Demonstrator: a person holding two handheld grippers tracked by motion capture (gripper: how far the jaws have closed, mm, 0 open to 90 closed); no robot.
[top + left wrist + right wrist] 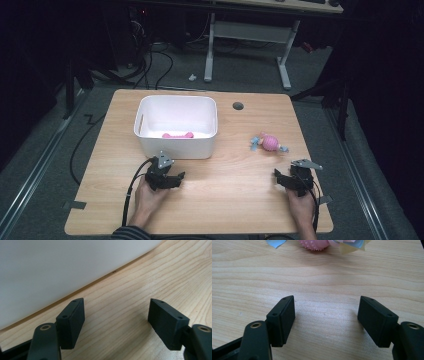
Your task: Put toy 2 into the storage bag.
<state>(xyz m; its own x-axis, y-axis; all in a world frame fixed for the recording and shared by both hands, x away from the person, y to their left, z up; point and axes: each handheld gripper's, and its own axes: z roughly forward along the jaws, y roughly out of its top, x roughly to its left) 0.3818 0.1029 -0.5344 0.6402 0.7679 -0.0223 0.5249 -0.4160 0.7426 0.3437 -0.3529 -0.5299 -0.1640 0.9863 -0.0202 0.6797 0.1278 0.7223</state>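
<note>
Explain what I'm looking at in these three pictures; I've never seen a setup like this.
A person sits at a wooden table, holding a two-jaw tool in each hand. The high view looks down from above: the left hand-held gripper rests in front of a white plastic bin, the right hand-held gripper near the table's right edge. The other two pictures come from cameras riding on those tools, looking along their black jaws. Both stand open with bare wood between them; nothing is held. A pink bone-shaped toy lies in the bin. A pink knobbly ball toy with pale ribbons lies on the table ahead of the right hand-held gripper.
</note>
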